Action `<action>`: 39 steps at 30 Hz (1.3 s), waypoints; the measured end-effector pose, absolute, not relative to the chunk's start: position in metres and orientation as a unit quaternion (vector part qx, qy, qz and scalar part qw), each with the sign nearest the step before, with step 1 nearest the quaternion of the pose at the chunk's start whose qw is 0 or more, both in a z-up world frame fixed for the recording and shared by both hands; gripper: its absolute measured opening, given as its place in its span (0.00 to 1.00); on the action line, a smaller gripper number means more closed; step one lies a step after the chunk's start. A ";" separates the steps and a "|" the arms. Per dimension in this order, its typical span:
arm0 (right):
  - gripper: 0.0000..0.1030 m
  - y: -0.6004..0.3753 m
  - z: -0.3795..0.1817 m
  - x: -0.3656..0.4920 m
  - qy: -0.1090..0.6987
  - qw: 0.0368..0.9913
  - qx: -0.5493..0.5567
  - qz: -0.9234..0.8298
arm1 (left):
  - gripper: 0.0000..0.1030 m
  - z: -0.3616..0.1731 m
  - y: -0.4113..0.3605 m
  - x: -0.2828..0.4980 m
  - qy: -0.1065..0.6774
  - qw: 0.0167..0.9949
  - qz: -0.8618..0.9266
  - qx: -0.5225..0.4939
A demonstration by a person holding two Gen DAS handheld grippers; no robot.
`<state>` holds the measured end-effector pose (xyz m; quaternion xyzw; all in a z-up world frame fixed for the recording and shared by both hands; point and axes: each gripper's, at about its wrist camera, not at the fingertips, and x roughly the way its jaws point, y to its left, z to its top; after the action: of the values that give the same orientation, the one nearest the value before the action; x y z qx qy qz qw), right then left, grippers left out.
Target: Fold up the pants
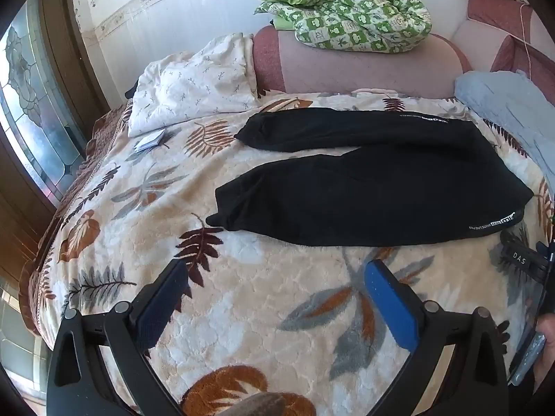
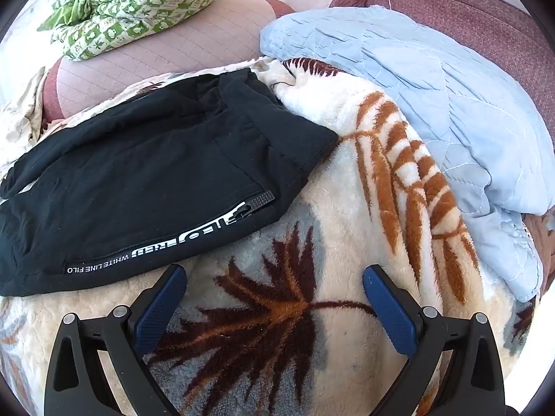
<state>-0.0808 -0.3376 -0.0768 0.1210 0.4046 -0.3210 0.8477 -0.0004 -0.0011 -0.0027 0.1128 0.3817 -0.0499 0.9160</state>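
Right now your black pants (image 1: pixel 364 187) lie spread flat on the leaf-patterned fleece blanket (image 1: pixel 242 312), both legs running side by side toward the white pillow (image 1: pixel 194 83), the waistband end lying close to the crumpled light blue quilt (image 2: pixel 433 97). A white printed stripe and a zipper pocket (image 2: pixel 242 208) show along the nearer leg in the right wrist view. Your left gripper (image 1: pixel 277 287) hangs above bare blanket just short of the nearer leg, its blue-padded fingers (image 1: pixel 392 305) spread wide with nothing between them and nothing touched. Your right gripper (image 2: pixel 274 294) is also splayed wide over the blanket, near the pants' edge by the printed stripe; its left fingertip sits just beside the fabric, though you cannot tell whether it touches. Neither gripper holds anything. Beyond the pants, a pink padded headboard (image 1: pixel 364 69) carries a bunched green checked cover (image 1: pixel 347 10), and a stained-glass door (image 1: pixel 27 97) stands at the far left.
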 end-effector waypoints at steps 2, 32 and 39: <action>1.00 -0.338 -0.077 -0.081 0.399 0.850 0.123 -0.320 | 0.99 -0.013 0.003 0.003 0.396 0.910 -0.052 0.106; 1.00 -0.325 -0.073 -0.081 0.427 0.843 0.135 -0.299 | 1.00 -0.098 0.013 0.016 0.493 0.866 -0.068 0.047; 1.00 -0.311 -0.072 -0.092 0.421 0.852 0.112 -0.292 | 1.00 -0.099 0.011 0.002 0.460 0.885 -0.051 0.054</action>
<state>-0.0920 -0.3110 -0.0725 0.1118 0.4208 -0.2919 0.8516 0.0017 0.0107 -0.0989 0.0541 0.4599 -0.0505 0.8849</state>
